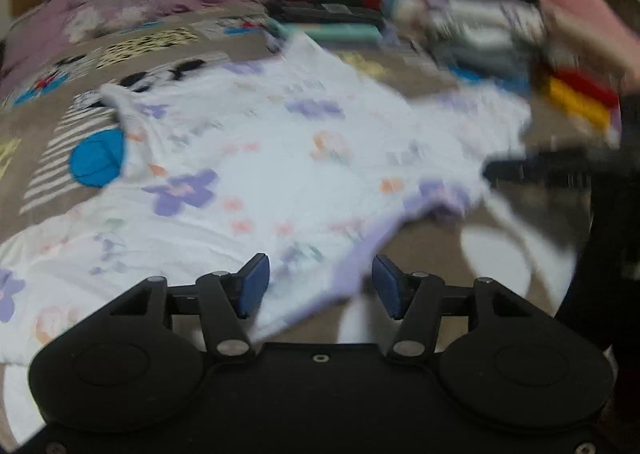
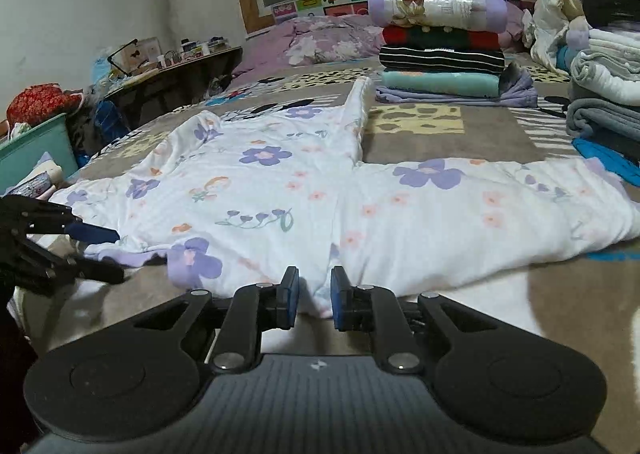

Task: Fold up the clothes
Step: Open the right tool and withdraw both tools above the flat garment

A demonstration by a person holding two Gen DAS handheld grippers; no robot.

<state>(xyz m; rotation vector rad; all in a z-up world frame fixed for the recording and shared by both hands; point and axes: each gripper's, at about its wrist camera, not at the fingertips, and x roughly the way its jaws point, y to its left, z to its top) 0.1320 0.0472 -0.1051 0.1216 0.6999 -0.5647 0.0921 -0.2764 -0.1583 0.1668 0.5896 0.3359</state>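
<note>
White floral garment hem between right gripper jaws, narrowly parted.

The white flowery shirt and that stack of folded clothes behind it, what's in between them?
Only bare patterned bedspread lies between the white floral shirt and the stack of folded clothes, seen in the right wrist view.

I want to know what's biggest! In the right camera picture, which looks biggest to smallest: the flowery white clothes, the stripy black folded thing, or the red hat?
1. Flowery white clothes, though closest to the camera.
2. Stripy black folded thing.
3. Red hat.
</note>
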